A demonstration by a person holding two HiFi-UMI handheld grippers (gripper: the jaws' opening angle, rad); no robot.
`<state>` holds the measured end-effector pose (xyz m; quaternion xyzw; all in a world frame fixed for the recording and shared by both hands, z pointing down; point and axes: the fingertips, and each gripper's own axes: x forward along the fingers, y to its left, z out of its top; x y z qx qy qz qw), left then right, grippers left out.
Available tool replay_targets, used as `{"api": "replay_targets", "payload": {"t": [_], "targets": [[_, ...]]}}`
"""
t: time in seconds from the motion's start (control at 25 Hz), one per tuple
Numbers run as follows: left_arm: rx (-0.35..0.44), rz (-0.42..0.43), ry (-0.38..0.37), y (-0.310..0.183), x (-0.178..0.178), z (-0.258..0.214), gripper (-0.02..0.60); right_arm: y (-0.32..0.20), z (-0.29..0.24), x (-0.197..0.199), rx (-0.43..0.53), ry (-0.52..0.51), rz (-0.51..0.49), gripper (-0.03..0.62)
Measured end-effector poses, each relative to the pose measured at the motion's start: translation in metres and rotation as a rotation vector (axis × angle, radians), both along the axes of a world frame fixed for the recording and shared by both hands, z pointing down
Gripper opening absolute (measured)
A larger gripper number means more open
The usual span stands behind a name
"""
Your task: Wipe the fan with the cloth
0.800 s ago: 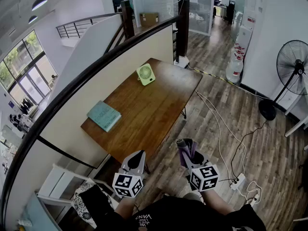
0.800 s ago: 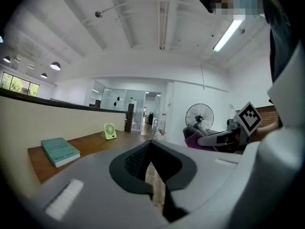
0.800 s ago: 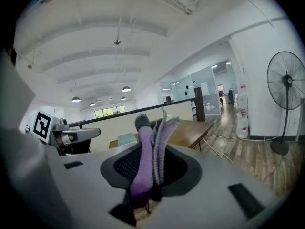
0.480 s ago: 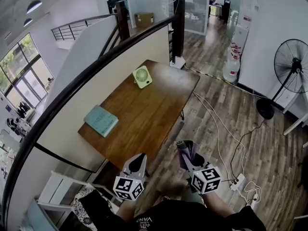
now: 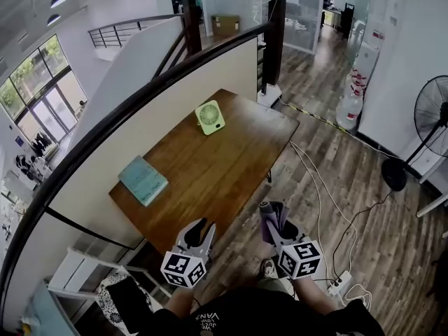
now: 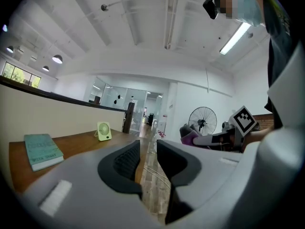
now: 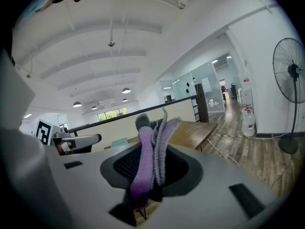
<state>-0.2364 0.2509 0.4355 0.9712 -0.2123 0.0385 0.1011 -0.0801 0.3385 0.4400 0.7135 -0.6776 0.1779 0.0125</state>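
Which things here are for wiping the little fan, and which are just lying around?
For the job:
- small green fan, on the table
- purple cloth, clamped in the right gripper
- left gripper, open and empty

Just lying about:
- teal book
- big standing fan
- power strip

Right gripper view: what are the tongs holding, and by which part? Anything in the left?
The right tongs are shut on the purple cloth, pinched across its bunched folds; the free end sticks out past the tips. The left tongs stand open, empty.
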Motion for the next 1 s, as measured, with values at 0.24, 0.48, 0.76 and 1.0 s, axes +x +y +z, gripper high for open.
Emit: {"api": "replay_targets", "payload": {"t": [0.24,0.48,0.76,1.0], "targets": [[0.021,-0.061,0.0,-0.024,0.059,-0.012,0.095,-0.025,-0.003,0.063,-0.006,0.002,-0.051,0.117],[0.012,-0.138,0.003,-0.039,0.109,-0.009,0.095,-0.045,-0.005,0.118,-0.012,0.018,-0.126,0.117],[-0.004,-0.211,-0.007,-0.057,0.138,-0.007,0.095,-0.07,-0.002,0.161,-0.02,0.028,-0.188,0.117],[-0.01,-0.248,-0.043,-0.083,0.151,-0.007,0.095,-0.098,0.004,0.181,-0.031,-0.001,-0.216,0.117]]}}
